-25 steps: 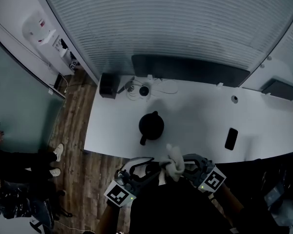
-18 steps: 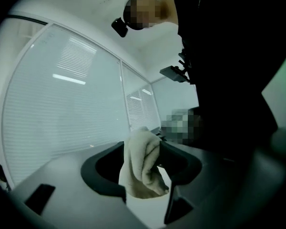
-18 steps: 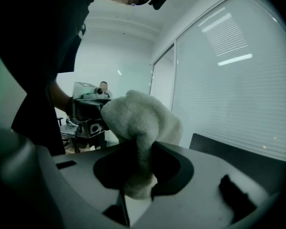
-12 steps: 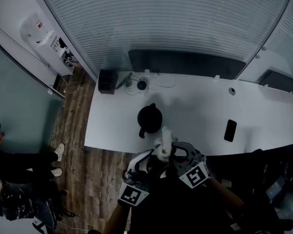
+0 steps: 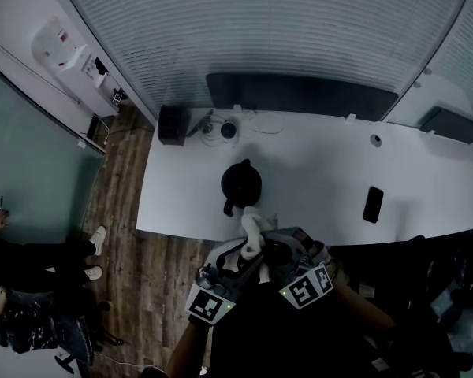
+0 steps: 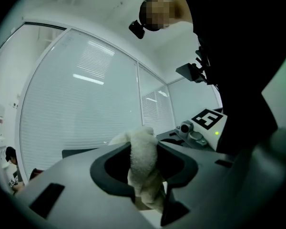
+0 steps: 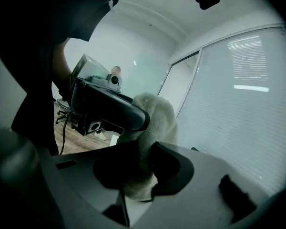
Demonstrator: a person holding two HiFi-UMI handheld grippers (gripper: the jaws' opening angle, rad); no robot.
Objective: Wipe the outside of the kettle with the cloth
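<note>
A black kettle (image 5: 241,186) stands on the white table (image 5: 315,187), its handle toward the front edge. Just in front of it, at the table's edge, a bunched white cloth (image 5: 252,228) hangs between both grippers. My left gripper (image 5: 247,252) comes in from the lower left. Its jaws are closing on the cloth (image 6: 144,168), which fills the gap between them. My right gripper (image 5: 265,244) holds the same cloth (image 7: 150,132) from the right, shut on its lower part. Neither gripper touches the kettle.
A black phone (image 5: 372,204) lies on the table's right part. At the back are a kettle base with a cord (image 5: 228,130), a black box (image 5: 173,124) and a long dark panel (image 5: 299,94). People stand on the wooden floor (image 5: 126,211) to the left.
Both grippers and the cloth have shifted left, from the right of the kettle to just in front of its handle. The right gripper has rolled over.
</note>
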